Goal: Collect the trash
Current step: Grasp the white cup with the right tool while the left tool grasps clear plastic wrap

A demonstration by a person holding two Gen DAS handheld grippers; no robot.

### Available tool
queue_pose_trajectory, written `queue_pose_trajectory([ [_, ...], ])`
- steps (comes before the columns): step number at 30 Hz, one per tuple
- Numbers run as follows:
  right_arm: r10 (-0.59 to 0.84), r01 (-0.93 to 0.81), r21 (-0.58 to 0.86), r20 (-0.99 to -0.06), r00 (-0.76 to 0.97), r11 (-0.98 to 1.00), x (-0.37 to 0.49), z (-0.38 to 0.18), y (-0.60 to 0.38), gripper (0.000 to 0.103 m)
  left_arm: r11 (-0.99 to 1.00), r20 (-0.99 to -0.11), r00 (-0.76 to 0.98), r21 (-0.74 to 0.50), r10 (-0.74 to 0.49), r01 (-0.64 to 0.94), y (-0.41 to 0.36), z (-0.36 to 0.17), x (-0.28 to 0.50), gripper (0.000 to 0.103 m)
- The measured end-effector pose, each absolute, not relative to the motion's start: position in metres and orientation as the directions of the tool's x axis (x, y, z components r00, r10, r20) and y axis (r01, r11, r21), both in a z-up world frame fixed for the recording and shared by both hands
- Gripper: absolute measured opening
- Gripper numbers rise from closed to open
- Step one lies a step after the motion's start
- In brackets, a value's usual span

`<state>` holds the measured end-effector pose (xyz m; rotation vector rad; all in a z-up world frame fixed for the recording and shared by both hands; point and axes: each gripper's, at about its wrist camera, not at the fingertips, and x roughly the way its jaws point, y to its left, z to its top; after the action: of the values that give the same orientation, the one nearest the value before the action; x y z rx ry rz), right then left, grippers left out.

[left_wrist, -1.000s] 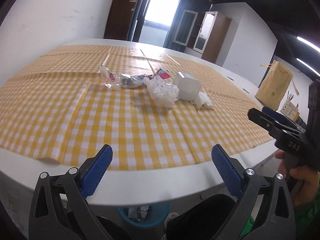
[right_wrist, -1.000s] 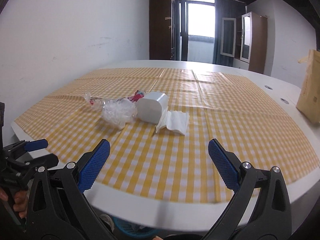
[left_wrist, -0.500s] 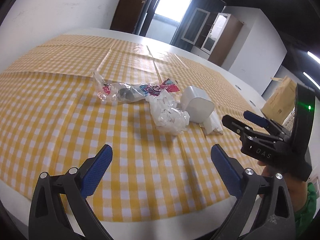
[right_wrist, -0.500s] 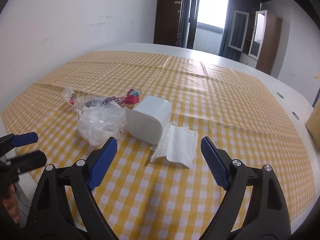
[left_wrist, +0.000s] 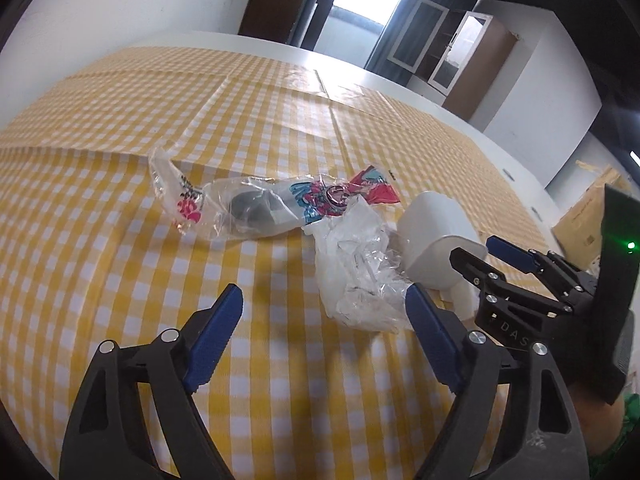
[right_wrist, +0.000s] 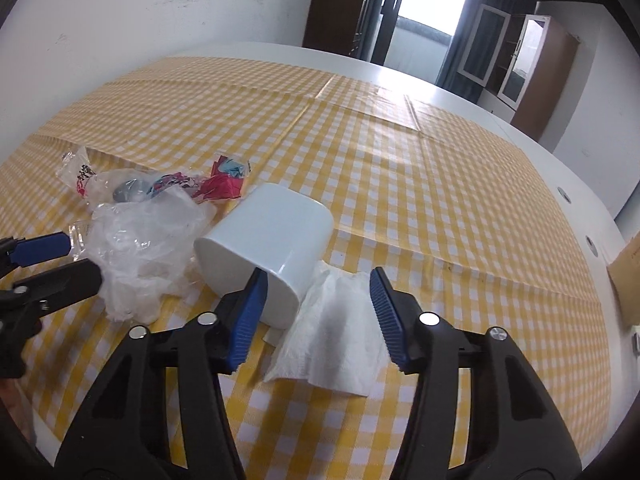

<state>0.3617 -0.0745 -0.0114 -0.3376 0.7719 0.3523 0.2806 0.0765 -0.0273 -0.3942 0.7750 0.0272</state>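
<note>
**Mia:** While both grippers hang over the table, what trash do you see?

**Ben:** On the yellow checked cloth (right_wrist: 440, 184) I see a little heap. A crumpled clear bag (left_wrist: 360, 276) is in the middle. Behind it lies a see-through wrapper (left_wrist: 248, 208) with pink and blue pictures on it.

**Mia:** And the white things?

**Ben:** A white tub (right_wrist: 268, 252) lies on its side, touching the crumpled bag. A white paper napkin (right_wrist: 332, 340) lies flat, right beside the tub, and one edge goes under it.

**Mia:** What is the left gripper (left_wrist: 324, 336) doing?

**Ben:** Its blue fingers are wide apart and hold nothing. It sits just in front of the crumpled bag. One fingertip looks like it is at the bag's edge.

**Mia:** And the right gripper (right_wrist: 316, 312)?

**Ben:** Its fingers are spread too, with nothing in them. It is right above the napkin. Its left finger (right_wrist: 248, 316) is in front of the tub.

**Mia:** Is anything else there?

**Ben:** A brown paper bag (left_wrist: 588, 220) stands far off to the right.
</note>
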Motion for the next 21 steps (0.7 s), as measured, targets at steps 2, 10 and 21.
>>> queue_pose_trajectory([
  [2,0.199,-0.446,-0.151,-0.739,0.643,0.882,0.364,-0.016,-0.069,0.020,0.931,-0.685,0.716,-0.335,-0.133,-0.148,0.072,-0.028,0.284,0.067],
  [10,0.247,-0.438,-0.133,-0.666,0.703,0.889,0.354,0.000,-0.071,0.003,0.920,-0.636,0.749,-0.380,-0.187,-0.093,0.069,-0.024,0.274,0.031],
  [21,0.380,-0.445,0.053,-0.617,0.689,0.894,0.335,0.024,-0.102,0.003,0.883,-0.574,0.788,-0.461,-0.222,-0.087,0.081,-0.015,0.234,0.029],
])
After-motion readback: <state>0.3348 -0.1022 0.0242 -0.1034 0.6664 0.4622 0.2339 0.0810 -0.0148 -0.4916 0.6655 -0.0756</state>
